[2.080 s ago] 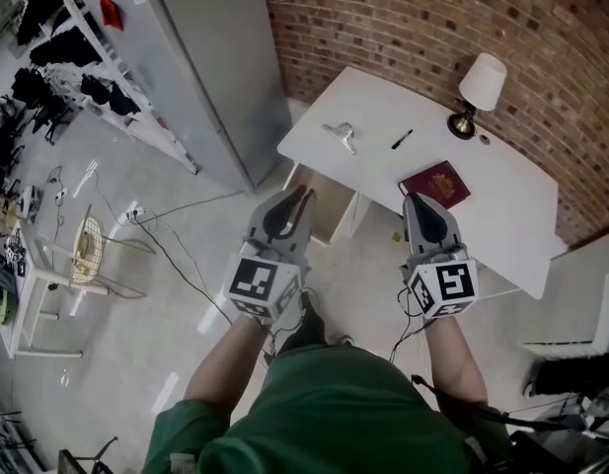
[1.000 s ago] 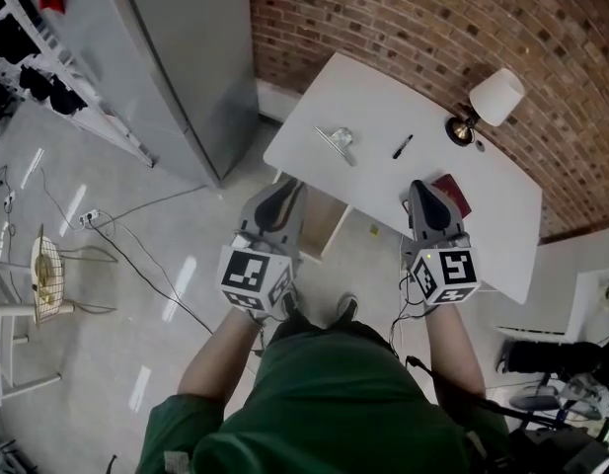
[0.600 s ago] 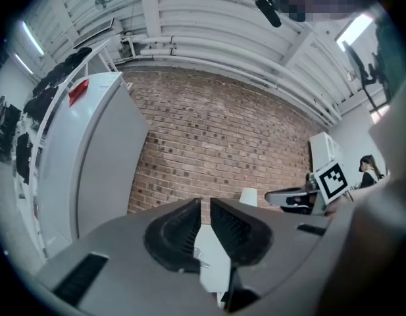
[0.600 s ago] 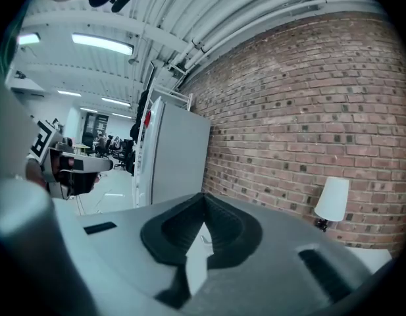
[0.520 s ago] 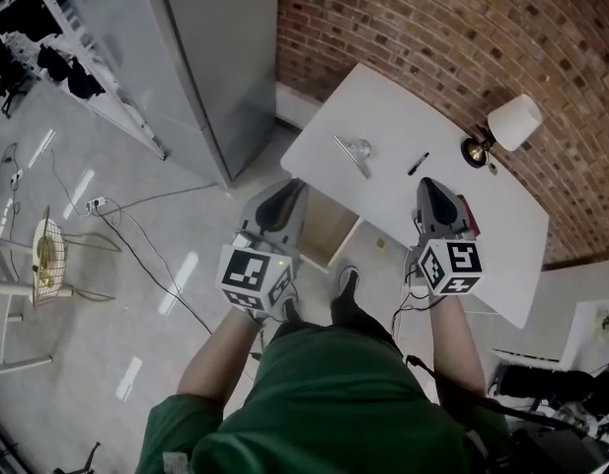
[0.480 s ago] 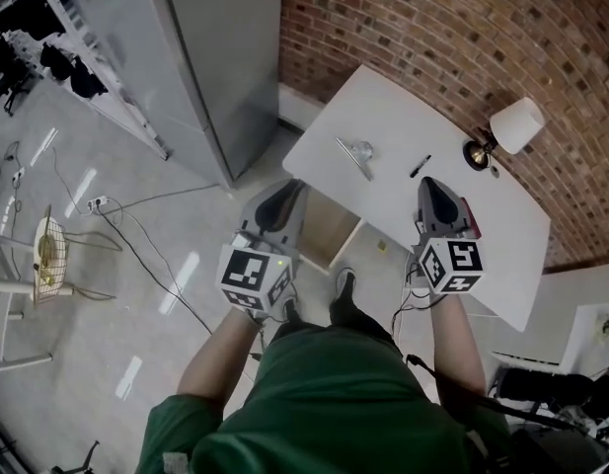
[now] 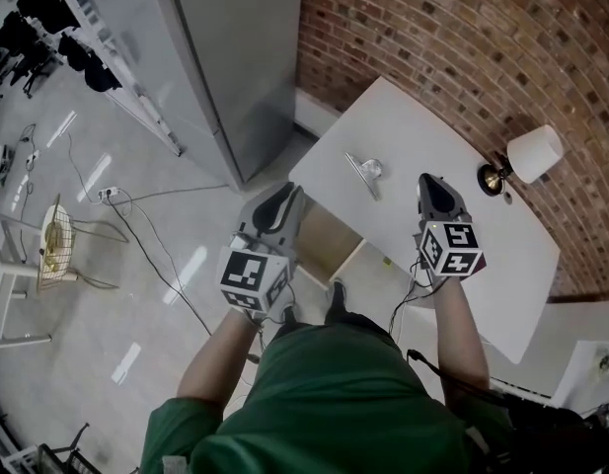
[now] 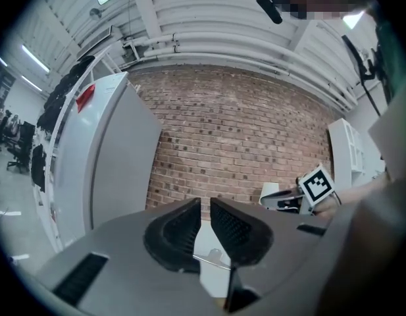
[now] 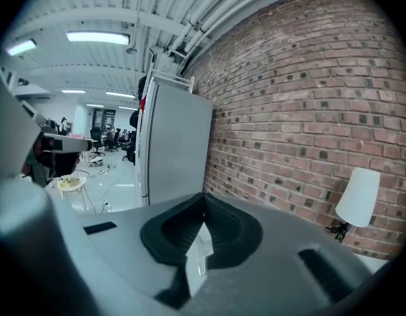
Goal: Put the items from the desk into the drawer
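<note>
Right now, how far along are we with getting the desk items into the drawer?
Done: the drawer under the desk looks pulled open, and nothing shows in its visible part. In hand: nothing. The right gripper is shut and empty over the desk; the left gripper is slightly open and empty. Left: the metal item lies on the desk, not yet picked up.

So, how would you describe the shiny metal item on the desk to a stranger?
Find the white desk against the brick wall. Near its end by the grey cabinet, far from the table lamp, lies a small metal item. It alone shines silver on the white top.
</note>
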Available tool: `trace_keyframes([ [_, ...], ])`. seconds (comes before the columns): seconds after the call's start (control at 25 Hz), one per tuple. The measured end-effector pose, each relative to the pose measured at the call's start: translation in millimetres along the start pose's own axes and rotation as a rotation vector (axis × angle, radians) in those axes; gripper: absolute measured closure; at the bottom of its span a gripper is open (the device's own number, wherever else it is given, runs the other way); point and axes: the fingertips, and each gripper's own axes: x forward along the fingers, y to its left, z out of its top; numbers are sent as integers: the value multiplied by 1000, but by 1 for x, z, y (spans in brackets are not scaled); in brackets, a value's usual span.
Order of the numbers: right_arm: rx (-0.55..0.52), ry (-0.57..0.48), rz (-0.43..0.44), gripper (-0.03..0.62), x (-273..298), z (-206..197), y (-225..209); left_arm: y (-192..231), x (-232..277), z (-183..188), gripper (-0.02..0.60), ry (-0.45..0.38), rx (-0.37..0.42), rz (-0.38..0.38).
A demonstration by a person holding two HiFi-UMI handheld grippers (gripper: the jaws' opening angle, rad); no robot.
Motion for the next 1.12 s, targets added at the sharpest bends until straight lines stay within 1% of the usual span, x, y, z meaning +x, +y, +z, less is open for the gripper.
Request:
trace_keyframes([
  [0.08,9,14,28,589,15,-6,-6,1,11,-3,538,15,-3,17],
  [0.2,64,33,78,589,39,-14,-17,0,28,-15,538,57,-2,33],
  [0.32,97,51,108,589,63,-25,-28,0,42,-26,538,86,0,53],
  [0.44,126,92,140,589,89,-45,-40,5,52,-35,538,100,18,91],
  [0.52,163,131,172,588,107,-62,-46,9,58,-40,538,107,25,123],
  [0.56,186,152,191,587,116,-71,-48,8,60,-43,538,122,16,132],
  [0.64,223,197,231,556,132,-87,-48,8,64,-48,538,152,-1,146],
  [0.76,245,279,295,520,156,-112,-45,10,69,-52,538,158,0,175],
  [0.88,248,376,358,499,180,-139,-41,13,72,-59,538,177,-6,209],
  [0.96,243,444,390,499,194,-159,-39,15,73,-62,538,181,-9,227],
  [1.12,205,569,436,496,215,-200,-37,18,72,-66,538,188,-12,263],
])
